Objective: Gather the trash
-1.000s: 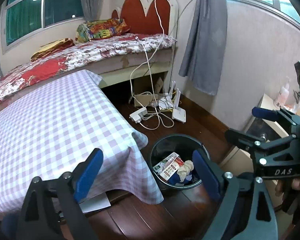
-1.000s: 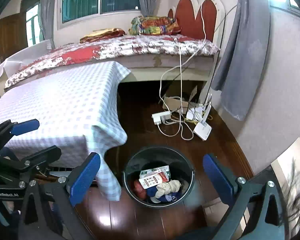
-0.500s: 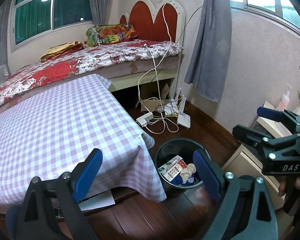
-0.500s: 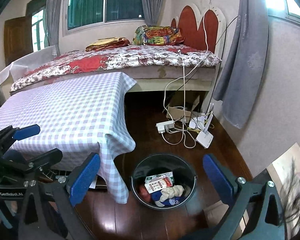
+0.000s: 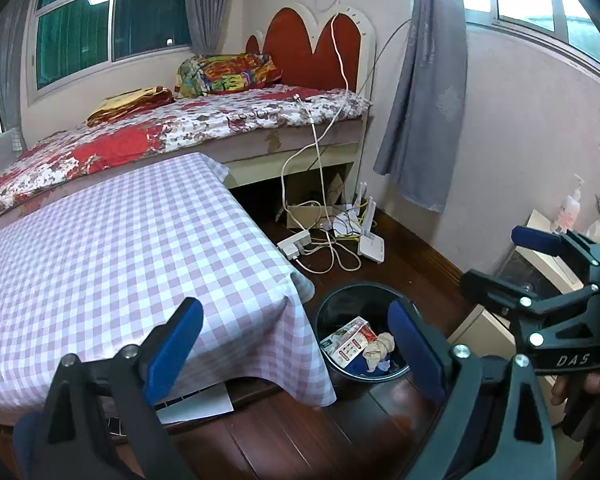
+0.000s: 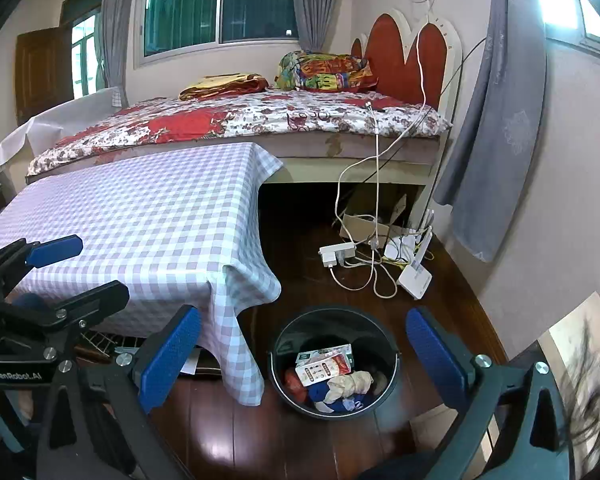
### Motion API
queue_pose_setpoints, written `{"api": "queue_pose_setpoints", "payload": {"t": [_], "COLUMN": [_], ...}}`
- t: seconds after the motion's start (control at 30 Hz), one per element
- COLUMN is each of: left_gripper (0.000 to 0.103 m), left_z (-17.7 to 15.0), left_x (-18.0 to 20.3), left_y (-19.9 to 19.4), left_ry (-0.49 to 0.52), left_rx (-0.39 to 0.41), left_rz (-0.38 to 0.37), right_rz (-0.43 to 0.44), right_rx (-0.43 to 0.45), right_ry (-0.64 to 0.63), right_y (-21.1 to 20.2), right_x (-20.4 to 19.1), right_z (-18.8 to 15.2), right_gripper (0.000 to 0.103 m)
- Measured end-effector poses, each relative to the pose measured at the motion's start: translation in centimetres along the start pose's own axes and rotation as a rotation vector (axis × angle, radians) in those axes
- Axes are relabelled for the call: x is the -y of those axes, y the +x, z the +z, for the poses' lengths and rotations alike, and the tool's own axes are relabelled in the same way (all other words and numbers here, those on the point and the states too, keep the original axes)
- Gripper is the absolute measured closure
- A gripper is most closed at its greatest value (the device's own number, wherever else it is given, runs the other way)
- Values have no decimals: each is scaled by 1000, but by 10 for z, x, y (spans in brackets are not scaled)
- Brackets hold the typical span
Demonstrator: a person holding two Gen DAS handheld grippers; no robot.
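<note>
Two cables (image 6: 376,216) — tablecloth (image 6: 148,216) beside bin (image 6: 334,360)

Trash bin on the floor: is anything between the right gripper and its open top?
Nothing visible. The right gripper is open and empty above the bin, whose top is uncovered. The tablecloth corner hangs to the left, clear of the rim.

Your left tool (image 5: 296,344) and right tool (image 6: 302,354): black frames, silver screws, blue finger pads (image 5: 172,342); white markings "DAS", "GenRobot.AI".
</note>
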State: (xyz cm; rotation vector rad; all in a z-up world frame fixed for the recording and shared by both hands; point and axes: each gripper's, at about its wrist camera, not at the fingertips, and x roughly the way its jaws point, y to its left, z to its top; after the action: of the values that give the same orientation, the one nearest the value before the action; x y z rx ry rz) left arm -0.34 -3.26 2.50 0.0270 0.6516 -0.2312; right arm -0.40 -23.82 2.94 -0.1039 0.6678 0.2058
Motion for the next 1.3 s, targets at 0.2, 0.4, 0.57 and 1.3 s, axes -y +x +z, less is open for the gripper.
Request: {"api": "queue_pose_setpoints", "payload": {"t": [0.2, 0.4, 0.57, 1.3], "left_gripper": [8, 8, 8, 1], "left_z": [-1, -1, -1, -2], "left_x": [0, 1, 2, -3], "left_y": [2, 1, 1, 4], "left_ry": [3, 6, 8, 18], "left_rx": [-8, -5, -9, -16], "left_rz": [0, 0, 1, 28], "right_rz": [-2, -3, 1, 1], "right_rx": [-6, -5, -1, -4], "right_ry": [3, 3, 8, 6], "right_y": [1, 0, 0, 0], "right_x": [1, 2, 4, 6], "right_z": [-1, -1, -2, -4], "right_gripper": [0, 0, 0, 0]}}
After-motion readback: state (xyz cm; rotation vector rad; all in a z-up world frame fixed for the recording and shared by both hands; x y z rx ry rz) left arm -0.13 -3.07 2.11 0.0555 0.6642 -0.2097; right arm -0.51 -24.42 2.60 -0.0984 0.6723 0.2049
